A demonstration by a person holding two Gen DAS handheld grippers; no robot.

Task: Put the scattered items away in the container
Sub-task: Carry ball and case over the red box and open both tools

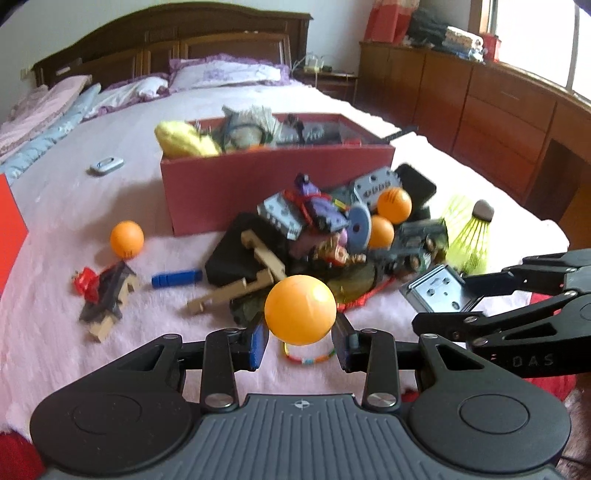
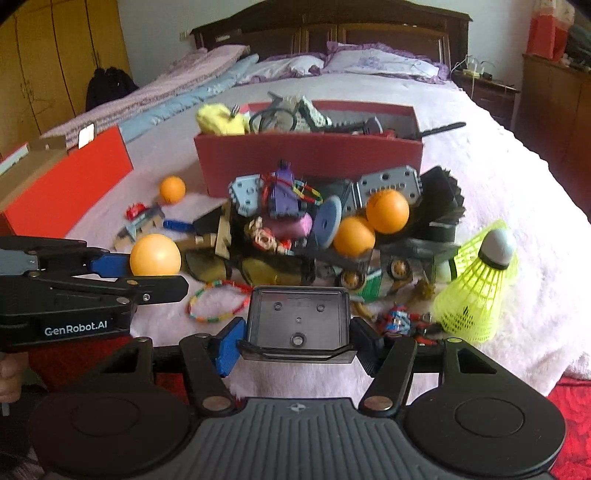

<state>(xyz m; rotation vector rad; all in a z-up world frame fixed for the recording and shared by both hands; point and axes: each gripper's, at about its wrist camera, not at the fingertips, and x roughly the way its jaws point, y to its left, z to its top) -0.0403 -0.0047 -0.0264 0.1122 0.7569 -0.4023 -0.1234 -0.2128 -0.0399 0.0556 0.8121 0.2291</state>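
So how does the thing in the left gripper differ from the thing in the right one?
The left gripper holds an orange ball: round, smooth, bright. The right gripper holds a black tray-like plastic piece: flat, rectangular, dark, with small holes, and wider between the fingers than the ball. Both are clamped and lifted off the pink blanket, near the red box.

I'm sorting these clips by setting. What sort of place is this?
A bedroom, most likely: a wide bed with a pale pink fleecy cover, a dark carved wooden headboard and frilled purple pillows.
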